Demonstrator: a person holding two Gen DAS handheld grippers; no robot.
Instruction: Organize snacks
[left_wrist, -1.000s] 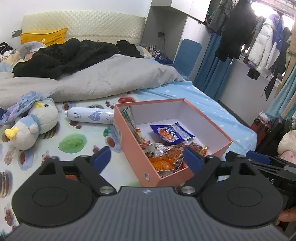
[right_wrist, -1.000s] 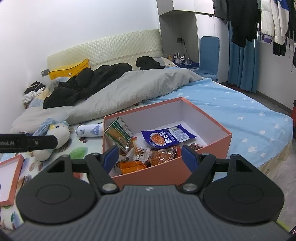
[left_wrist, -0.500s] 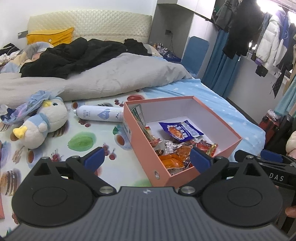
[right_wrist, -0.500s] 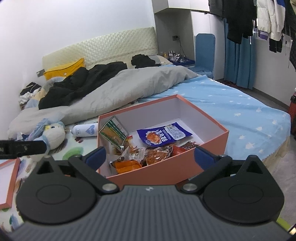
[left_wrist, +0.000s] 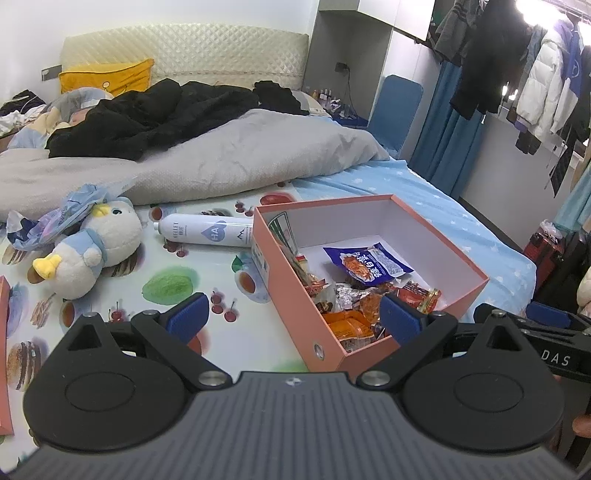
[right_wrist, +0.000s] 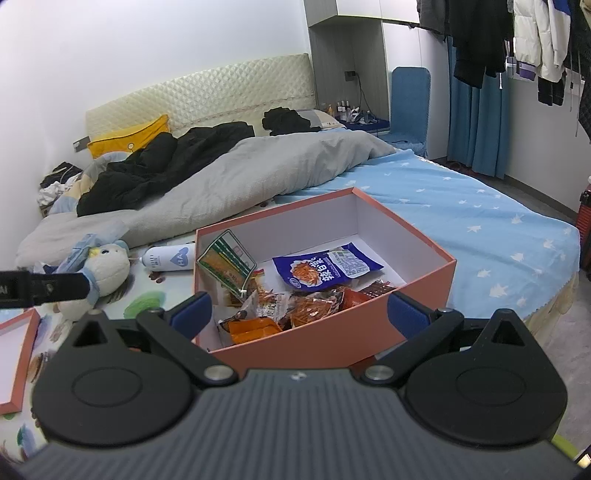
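An open salmon-pink cardboard box (left_wrist: 436, 236) with a white inside sits at centre frame in both wrist views, on a bed sheet printed with fruit and snacks (left_wrist: 166, 288). Inside it, a blue foil snack packet (left_wrist: 367, 260) lies flat toward the middle of the floor, a green-and-orange packet (right_wrist: 227, 264) leans upright against the left wall, and a heap of orange and red wrapped snacks (right_wrist: 291, 308) fills the near corner. The left gripper (left_wrist: 295, 319) hangs at the bottom of its frame with its blue-padded fingers spread wide and nothing between them, the near left corner of the box showing in the gap. The right gripper (right_wrist: 301, 314) is likewise spread wide and holds nothing, framing the near wall of the box. To the left of the box, a white spray can (left_wrist: 207, 234) lies on its side, touching the box wall, and a plush white-and-blue duck (left_wrist: 92, 251) lies further left. A rumpled grey duvet (left_wrist: 229, 162) fills the upper middle.
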